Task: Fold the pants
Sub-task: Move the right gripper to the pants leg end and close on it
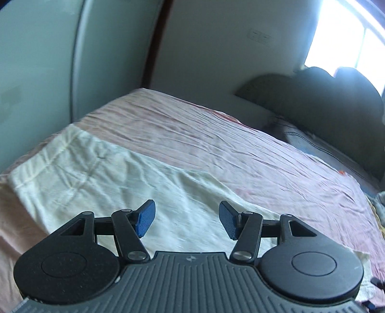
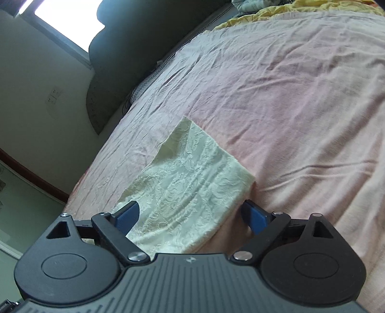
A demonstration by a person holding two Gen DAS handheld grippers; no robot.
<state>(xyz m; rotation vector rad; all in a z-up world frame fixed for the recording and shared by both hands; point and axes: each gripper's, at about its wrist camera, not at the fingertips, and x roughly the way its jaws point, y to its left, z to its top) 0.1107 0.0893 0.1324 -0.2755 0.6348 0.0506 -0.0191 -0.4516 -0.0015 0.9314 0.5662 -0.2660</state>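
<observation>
Pale cream pants (image 1: pixel 108 173) lie flat on a pink bedsheet (image 1: pixel 216 144), stretching from the far left toward the near right in the left wrist view. My left gripper (image 1: pixel 187 220) is open and empty, hovering just above the cloth. In the right wrist view the pants (image 2: pixel 190 187) show as a textured cream strip with its far end toward the headboard. My right gripper (image 2: pixel 191 216) is open and empty, its blue pads (image 2: pixel 256 218) straddling the near part of the cloth.
A dark padded headboard (image 1: pixel 320 113) and a bright window (image 1: pixel 349 36) stand at the bed's far end. A wall and door frame (image 1: pixel 158 43) border the bed's left side. Yellow bedding (image 2: pixel 276 12) is bunched at the far right. The pink sheet (image 2: pixel 300 108) spreads wide to the right.
</observation>
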